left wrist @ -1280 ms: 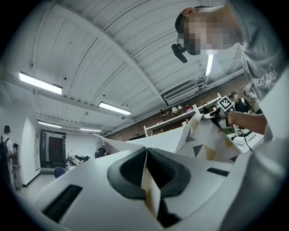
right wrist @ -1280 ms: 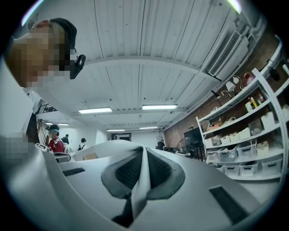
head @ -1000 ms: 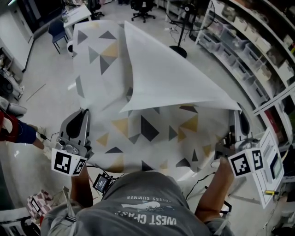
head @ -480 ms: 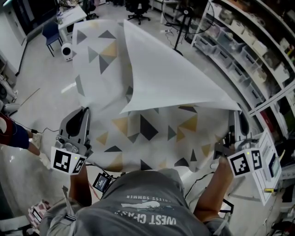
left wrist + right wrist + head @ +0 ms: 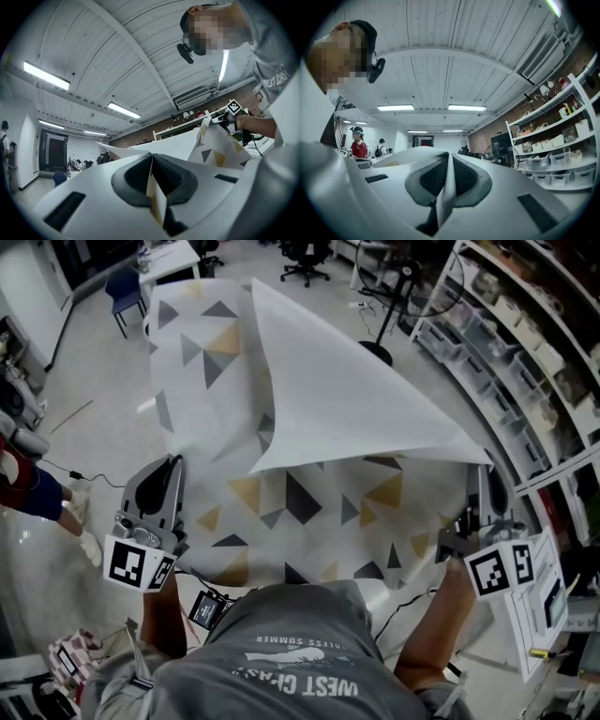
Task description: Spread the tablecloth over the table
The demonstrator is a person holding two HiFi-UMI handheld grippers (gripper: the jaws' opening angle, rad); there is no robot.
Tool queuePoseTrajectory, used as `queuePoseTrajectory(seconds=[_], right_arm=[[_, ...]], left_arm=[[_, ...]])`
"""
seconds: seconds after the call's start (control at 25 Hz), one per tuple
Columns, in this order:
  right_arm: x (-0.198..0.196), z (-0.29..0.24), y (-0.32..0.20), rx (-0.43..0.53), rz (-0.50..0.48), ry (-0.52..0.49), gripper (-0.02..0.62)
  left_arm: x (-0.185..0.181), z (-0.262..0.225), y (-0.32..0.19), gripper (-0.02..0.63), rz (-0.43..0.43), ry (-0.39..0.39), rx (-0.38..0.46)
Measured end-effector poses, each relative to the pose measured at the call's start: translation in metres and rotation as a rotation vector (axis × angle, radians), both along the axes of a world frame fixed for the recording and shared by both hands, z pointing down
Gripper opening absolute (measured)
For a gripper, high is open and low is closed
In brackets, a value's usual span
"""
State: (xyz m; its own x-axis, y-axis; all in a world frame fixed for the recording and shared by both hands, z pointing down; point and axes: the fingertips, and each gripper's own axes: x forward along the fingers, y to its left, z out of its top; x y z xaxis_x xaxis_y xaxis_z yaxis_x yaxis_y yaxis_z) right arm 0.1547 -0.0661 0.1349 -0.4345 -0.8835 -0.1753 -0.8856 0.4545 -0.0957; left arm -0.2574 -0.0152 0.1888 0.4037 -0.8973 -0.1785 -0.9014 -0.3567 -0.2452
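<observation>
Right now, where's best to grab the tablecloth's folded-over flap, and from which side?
Probably the flap, at its free corner, lying white side up on the patterned middle of the tablecloth. Come from the near left, under its loose edges; the fold runs along the far-right diagonal.

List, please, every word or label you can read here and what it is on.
"WEST C…": shirt, big line, end unclear.
"…SS SUMMER": shirt, small line above.
Marker cubes: square codes, no words.
Shelf bins: labels too small.
</observation>
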Motion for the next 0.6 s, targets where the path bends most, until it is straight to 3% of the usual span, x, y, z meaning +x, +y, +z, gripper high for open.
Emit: queuePoseTrajectory(seconds=[0.32, 0.6], right_arm=[[-0.003, 0.009, -0.062, -0.001, -0.110, -0.029, 0.014], [-0.002, 0.020, -0.112, -0.022, -0.149, -0.030, 0.014]], left_arm=[[0.002, 0.004, -0.020, 0.000, -0.108, -0.017, -0.016], [0.001, 0.011, -0.050, 0.000, -0.163, -0.021, -0.032]])
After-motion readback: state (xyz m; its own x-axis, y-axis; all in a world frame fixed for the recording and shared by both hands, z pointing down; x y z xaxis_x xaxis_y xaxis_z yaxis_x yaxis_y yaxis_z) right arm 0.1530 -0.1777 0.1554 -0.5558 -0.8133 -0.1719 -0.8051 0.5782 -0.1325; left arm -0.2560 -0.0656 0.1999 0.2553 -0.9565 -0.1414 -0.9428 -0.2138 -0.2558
